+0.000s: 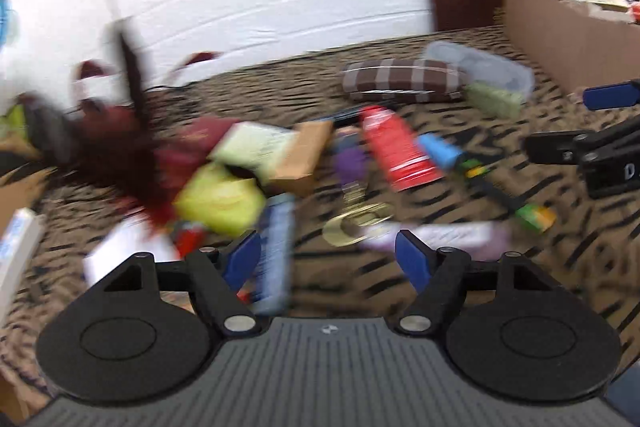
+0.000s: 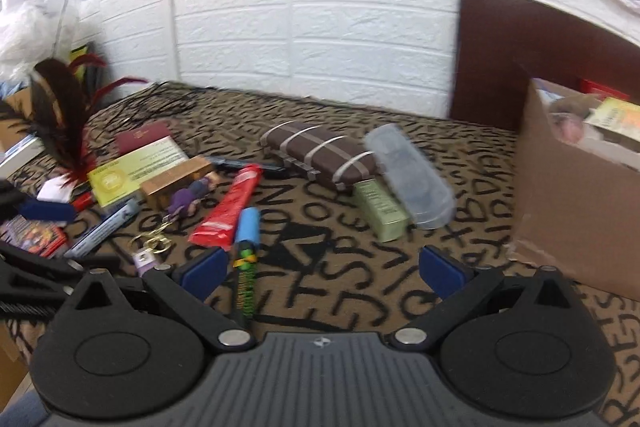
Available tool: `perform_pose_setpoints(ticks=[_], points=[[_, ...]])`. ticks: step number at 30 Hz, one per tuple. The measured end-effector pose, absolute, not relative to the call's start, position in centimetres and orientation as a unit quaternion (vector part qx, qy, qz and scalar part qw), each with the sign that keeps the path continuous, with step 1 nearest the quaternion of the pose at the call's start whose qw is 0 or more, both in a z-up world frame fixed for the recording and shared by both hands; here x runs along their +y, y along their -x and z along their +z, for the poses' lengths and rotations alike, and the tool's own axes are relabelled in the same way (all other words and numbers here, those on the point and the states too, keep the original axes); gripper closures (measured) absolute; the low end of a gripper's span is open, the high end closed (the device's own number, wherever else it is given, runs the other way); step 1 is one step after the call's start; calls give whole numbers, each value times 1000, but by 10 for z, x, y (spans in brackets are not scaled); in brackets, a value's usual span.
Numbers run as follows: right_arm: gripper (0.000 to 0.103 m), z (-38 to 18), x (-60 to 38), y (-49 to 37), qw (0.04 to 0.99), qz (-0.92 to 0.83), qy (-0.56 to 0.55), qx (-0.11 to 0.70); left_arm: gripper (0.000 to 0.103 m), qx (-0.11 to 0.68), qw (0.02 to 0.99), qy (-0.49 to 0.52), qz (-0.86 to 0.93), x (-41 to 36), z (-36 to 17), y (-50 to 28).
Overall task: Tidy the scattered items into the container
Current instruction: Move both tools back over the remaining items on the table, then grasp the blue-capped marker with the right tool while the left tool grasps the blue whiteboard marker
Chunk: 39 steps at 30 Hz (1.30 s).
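Both my tongs, left gripper (image 1: pixel 328 259) and right gripper (image 2: pixel 320 273), gape wide and empty; the thin green-black pen (image 2: pixel 245 287) by my right tongs' left finger could roll from a sloppy pinch

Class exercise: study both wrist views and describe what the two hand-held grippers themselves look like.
Both match. The left hand-held gripper and right hand-held gripper have blue pads on black angular fingers, silver pivot screws, two round black discs, and a grey ribbed body with a small emblem. No cables or sleeves show.
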State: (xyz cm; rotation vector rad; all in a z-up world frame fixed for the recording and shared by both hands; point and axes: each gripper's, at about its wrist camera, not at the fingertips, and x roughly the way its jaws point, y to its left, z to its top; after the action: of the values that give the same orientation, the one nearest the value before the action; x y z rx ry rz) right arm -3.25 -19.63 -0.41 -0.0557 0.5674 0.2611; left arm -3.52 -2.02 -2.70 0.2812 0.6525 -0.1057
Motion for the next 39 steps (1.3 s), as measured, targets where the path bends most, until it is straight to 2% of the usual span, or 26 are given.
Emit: perform_pose_setpoints(ticks=[6,13,18,19,20,21,22,23,24,25,27,29,32,34,35,37,39], points=[[0,-18,-164,29,940,158,55,298,26,340,932,-122,-37,11,-34,39],[0,-21,-146,33,936,170,93,294,26,307,937,-162,-31,-7,-44,31],[0,-20,-152,32,941,160,80,288,26,340,932,-115,-38,5,-58,3],[0,-21,-154,31,942,156,79,286,34,342,933,-102,-44,7,-58,1],[0,-22,-156,30,943,151,78,285,54,344,933,-88,-57,10,-58,-1],[0,-24,-157,28,944,146,78,286,68,345,933,-74,-70,11,-56,-2],[0,-25,-158,26,944,141,79,287,86,345,933,-74,-74,10,-54,-1],[1,-25,-159,24,945,138,79,285,86,345,931,-85,-87,6,-52,1],[9,-24,-160,23,946,142,76,282,86,343,929,-87,-107,3,-52,4],[25,-22,-162,21,947,151,67,277,86,340,929,-84,-121,2,-52,7],[33,-20,-164,14,945,166,53,277,86,337,929,-88,-125,2,-55,10],[33,-20,-159,4,939,175,65,288,86,333,931,-87,-125,2,-56,13],[42,-25,-147,-10,929,187,98,304,85,335,929,-87,-129,3,-54,13],[43,-32,-141,-21,923,190,113,316,85,336,928,-88,-132,4,-53,12],[42,-36,-140,-26,921,193,106,322,85,336,928,-88,-132,4,-53,11],[32,-39,-145,-33,921,201,71,326,85,335,928,-94,-131,2,-54,10],[31,-39,-145,-33,919,207,78,327,85,333,928,-100,-132,2,-55,8]])
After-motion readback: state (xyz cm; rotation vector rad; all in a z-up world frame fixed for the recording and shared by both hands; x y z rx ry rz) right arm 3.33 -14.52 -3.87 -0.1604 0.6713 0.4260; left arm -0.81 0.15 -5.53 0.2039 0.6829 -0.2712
